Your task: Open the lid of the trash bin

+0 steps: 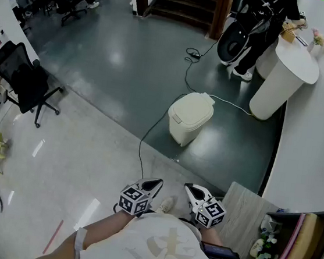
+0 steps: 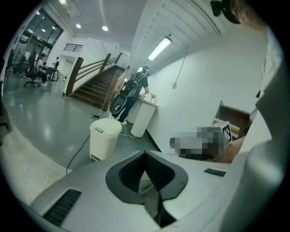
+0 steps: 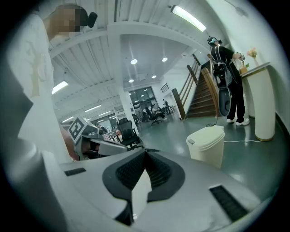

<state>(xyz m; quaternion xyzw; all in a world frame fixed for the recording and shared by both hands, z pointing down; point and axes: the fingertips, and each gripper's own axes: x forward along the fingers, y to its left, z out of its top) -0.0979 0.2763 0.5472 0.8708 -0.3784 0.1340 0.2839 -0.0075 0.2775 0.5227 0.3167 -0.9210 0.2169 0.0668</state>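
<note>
The trash bin [image 1: 190, 117] is cream plastic with its lid down and stands on the dark floor a few steps ahead of me. It also shows in the left gripper view [image 2: 104, 136] and the right gripper view [image 3: 207, 142]. My left gripper [image 1: 154, 183] and right gripper [image 1: 191, 189] are held close to my body, side by side, well short of the bin. Both point roughly toward it. The left gripper's [image 2: 145, 154] jaw tips meet with nothing between them. The right gripper's [image 3: 145, 152] jaws are likewise shut on nothing.
A black cable [image 1: 150, 130] runs over the floor past the bin's left side. A white round counter [image 1: 282, 79] with a person [image 1: 258, 26] beside it stands behind the bin. A black office chair [image 1: 27, 83] is at left, stairs [image 1: 186, 3] at the back, a shelf [image 1: 294, 242] at lower right.
</note>
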